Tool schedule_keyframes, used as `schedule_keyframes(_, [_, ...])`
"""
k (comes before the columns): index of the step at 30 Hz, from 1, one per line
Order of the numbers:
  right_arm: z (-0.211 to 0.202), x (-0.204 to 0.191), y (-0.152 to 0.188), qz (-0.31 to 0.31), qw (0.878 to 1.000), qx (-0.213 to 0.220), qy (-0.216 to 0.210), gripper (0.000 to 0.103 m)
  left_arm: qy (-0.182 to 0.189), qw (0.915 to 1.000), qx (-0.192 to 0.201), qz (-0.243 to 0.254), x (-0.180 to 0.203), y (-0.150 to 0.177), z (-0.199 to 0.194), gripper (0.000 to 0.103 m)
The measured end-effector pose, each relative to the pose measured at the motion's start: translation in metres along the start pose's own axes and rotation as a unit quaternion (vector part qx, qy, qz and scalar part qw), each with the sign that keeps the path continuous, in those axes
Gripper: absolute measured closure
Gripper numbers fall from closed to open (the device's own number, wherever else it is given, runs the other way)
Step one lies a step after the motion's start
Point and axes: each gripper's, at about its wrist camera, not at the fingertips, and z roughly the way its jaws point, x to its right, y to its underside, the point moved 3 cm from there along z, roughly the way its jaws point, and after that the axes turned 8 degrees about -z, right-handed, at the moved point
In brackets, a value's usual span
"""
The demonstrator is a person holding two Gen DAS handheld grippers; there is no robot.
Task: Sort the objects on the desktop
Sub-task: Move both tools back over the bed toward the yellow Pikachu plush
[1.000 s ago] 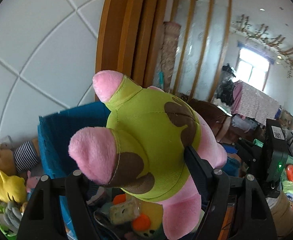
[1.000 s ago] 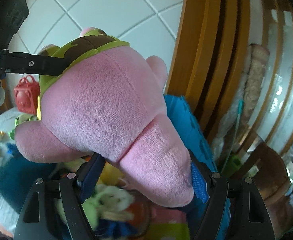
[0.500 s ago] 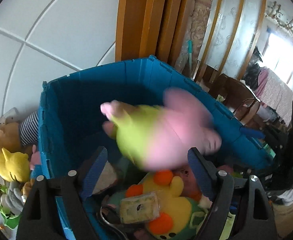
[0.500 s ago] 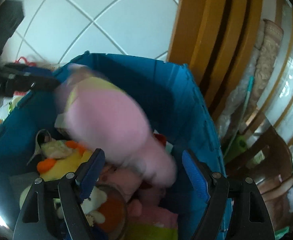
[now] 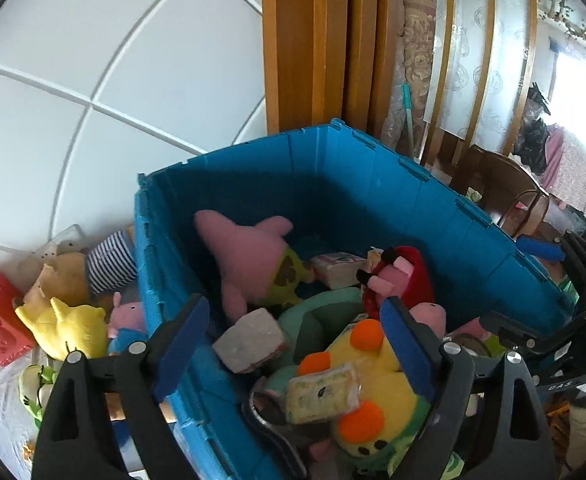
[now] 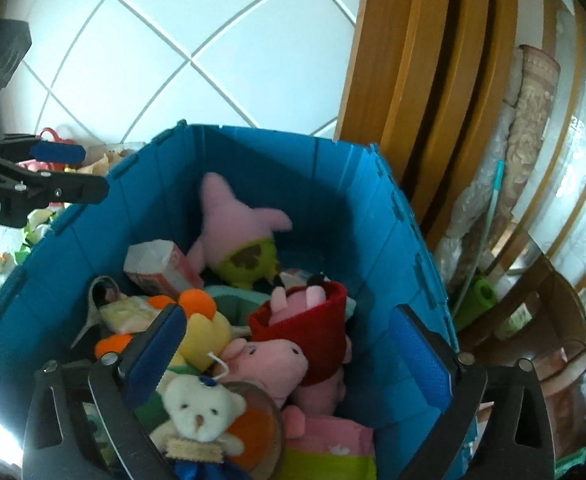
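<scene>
Both tongs — left (image 5: 293, 336), right (image 6: 289, 344) — gape empty above the heaped blue bin (image 5: 433, 200); more toys might spill over.

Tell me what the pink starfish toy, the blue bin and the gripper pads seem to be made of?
Starfish toy: soft plush fabric, going by its fuzzy matte surface and rounded stuffed limbs; its green shorts look like smoother knit cloth.
Bin: likely rigid moulded plastic, with a slight sheen, ribbed panels and hinge-like notches along the rim.
Pads: blue, matte and finely textured, perhaps rubber or foam; the look leaves it open.
</scene>
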Motion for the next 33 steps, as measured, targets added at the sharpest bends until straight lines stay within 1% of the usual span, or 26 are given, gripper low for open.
schedule_keyframes(4, [-0.010,-0.009,-0.005,0.005,1.000,0.012,0.000,0.000,-0.004,0.9998,0.018,-0.009,-0.011,0.006,-0.018,0.015])
schedule_keyframes(14, [-0.018,-0.035,-0.009,-0.001,1.000,0.018,-0.007,0.000,-0.005,0.9995,0.027,-0.014,-0.029,0.020,-0.044,0.015])
schedule_keyframes(18, [-0.024,-0.040,-0.008,-0.001,1.000,0.023,-0.009,0.000,-0.010,0.9993,0.032,-0.018,-0.035,0.026,-0.053,0.015])
schedule_keyframes(22, [-0.036,-0.050,-0.008,0.005,0.999,0.040,-0.023,0.000,-0.027,0.9983,0.041,-0.032,-0.053,0.037,-0.068,0.015])
schedule_keyframes(25, [-0.047,-0.061,-0.011,0.012,0.997,0.061,-0.040,0.000,-0.058,0.9963,0.044,-0.046,-0.082,0.051,-0.085,0.015])
schedule_keyframes(27, [-0.054,-0.073,-0.017,0.020,0.995,0.079,-0.052,0.000,-0.079,0.9942,0.044,-0.059,-0.109,0.063,-0.098,0.015])
schedule_keyframes(31, [-0.065,-0.106,-0.036,0.037,0.988,0.117,-0.088,0.000,-0.126,0.9874,0.046,-0.084,-0.174,0.090,-0.127,0.014])
schedule_keyframes(32, [-0.067,-0.118,-0.042,0.040,0.986,0.124,-0.099,0.000,-0.137,0.9853,0.046,-0.091,-0.192,0.097,-0.134,0.013])
schedule_keyframes(33, [-0.068,-0.130,-0.048,0.044,0.984,0.131,-0.110,0.000,-0.149,0.9829,0.046,-0.098,-0.211,0.104,-0.141,0.007])
